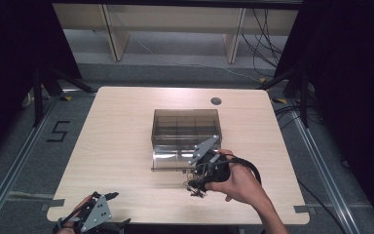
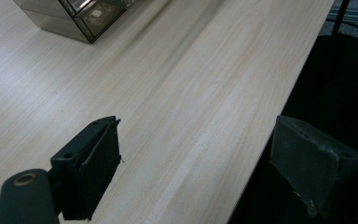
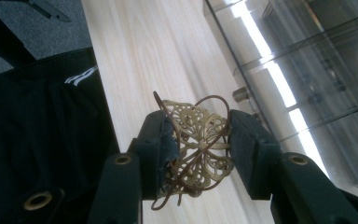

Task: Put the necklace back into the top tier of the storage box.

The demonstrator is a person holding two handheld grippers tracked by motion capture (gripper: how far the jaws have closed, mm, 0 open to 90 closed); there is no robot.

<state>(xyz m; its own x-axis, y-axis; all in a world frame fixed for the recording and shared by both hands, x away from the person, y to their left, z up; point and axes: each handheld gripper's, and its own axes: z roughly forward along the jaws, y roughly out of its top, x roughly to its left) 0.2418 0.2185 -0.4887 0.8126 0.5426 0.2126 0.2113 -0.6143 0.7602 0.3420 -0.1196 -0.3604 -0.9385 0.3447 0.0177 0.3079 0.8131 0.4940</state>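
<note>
A pale wooden table holds a smoked clear compartment box. Beside its front, the right gripper clamps a gold filigree ornament, seemingly light, thin and bendable; grip its edges gently. The left gripper rests open, empty.

You hold a brassy-gold filigree ornament with scrolling openwork and thin brown cord loops; your gripper pads are matt black; the box is smoky translucent brown-grey; the table is pale wood grain.
</note>
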